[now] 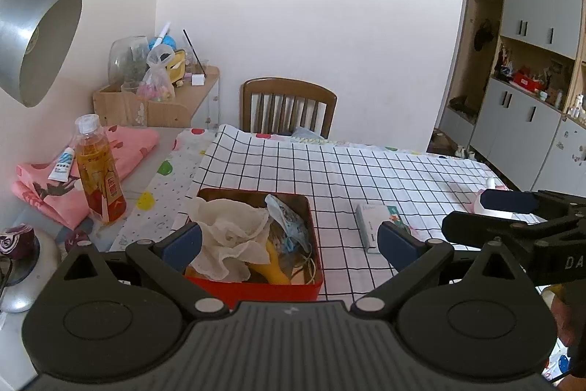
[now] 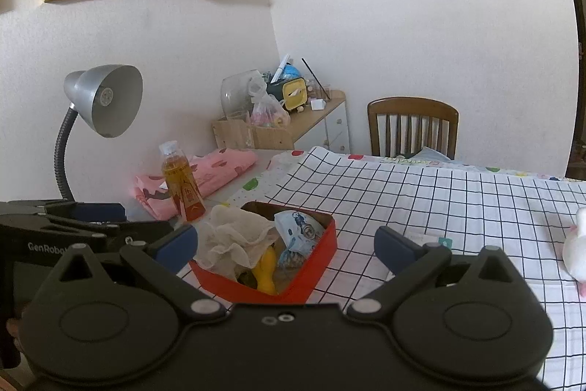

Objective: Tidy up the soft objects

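Red box, rigid, rounded corners, lower centre of both views on the checked desk: holds crumpled cream gauze cloth, printed blue mask, smooth yellow piece. White plush toy, soft, lies at right frame edge, likely next, nearer the right tongs. Left tongs and right tongs both spread wide, empty.

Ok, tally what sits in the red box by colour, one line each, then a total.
White: 1, the crumpled cloth
Blue: 1, the printed face mask
Yellow: 1, the soft toy, partly buried
Total: 3 visible in the red box; more may hide beneath.
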